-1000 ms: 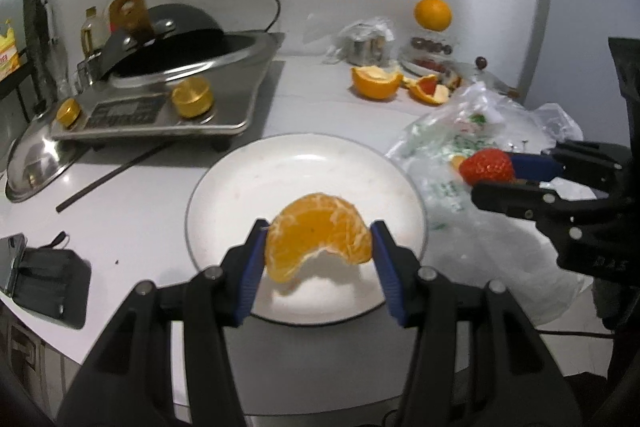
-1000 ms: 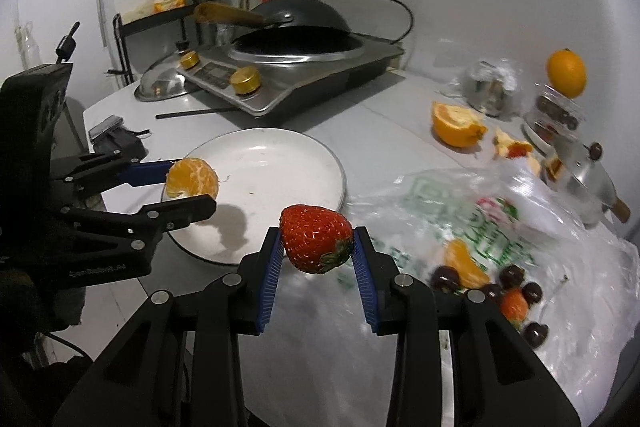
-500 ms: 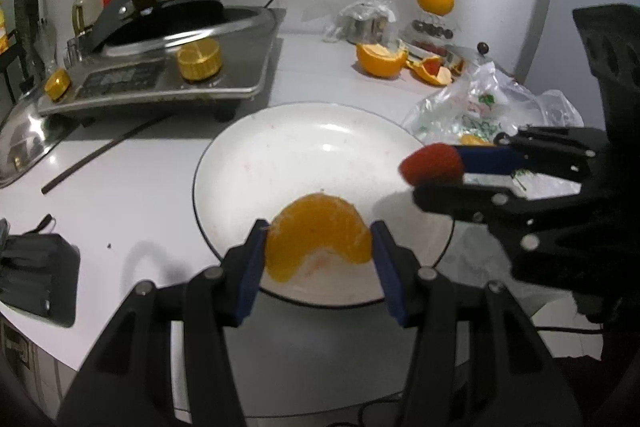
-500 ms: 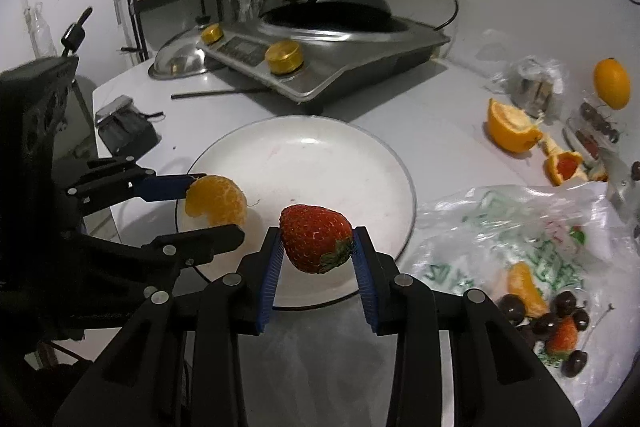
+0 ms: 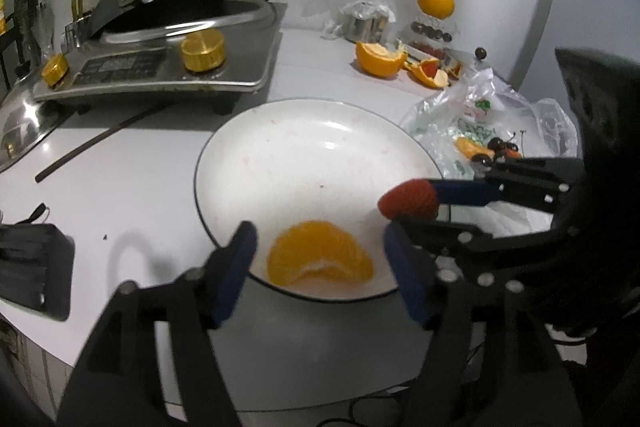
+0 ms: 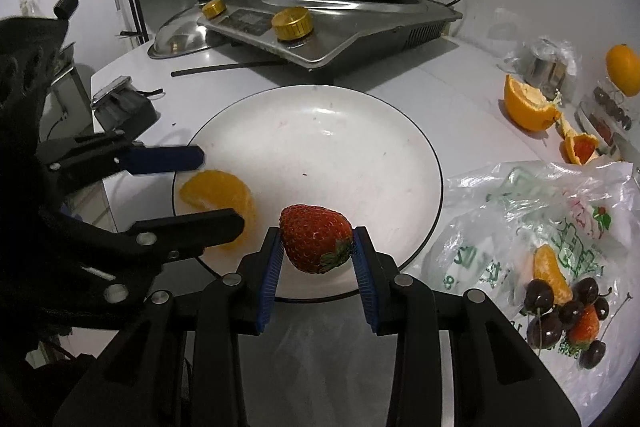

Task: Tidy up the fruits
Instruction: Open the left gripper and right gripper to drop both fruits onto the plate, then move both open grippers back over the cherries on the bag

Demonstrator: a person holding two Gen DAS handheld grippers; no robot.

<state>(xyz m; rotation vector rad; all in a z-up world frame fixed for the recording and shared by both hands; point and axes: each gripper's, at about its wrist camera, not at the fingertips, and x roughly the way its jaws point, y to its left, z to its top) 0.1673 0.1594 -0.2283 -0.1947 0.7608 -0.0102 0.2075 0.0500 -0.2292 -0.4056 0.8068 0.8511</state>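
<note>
A peeled orange piece [image 5: 320, 259] lies on the near edge of the white plate [image 5: 312, 147]. My left gripper [image 5: 324, 259] straddles it with its jaws opening, and the blue pads stand clear of the fruit on both sides. In the right wrist view the same orange piece [image 6: 218, 197] rests at the left rim of the plate [image 6: 328, 147] between the left gripper's fingers [image 6: 164, 157]. My right gripper [image 6: 316, 251] is shut on a red strawberry [image 6: 314, 243] held just above the plate's near edge. That strawberry [image 5: 408, 202] also shows in the left wrist view.
A plastic bag [image 6: 540, 227] at the right holds cherries [image 6: 560, 311], a strawberry and an orange piece. Orange peels [image 5: 380, 57] and a whole orange [image 5: 436, 1] sit behind it. An induction cooker [image 5: 160, 63] with a wok, a chopstick [image 5: 100, 143] and a black item [image 5: 32, 267] stand to the left.
The left gripper's jaws have spread and let go of the orange piece, which now rests on the plate. The right gripper has brought the strawberry down over the plate's near edge.
</note>
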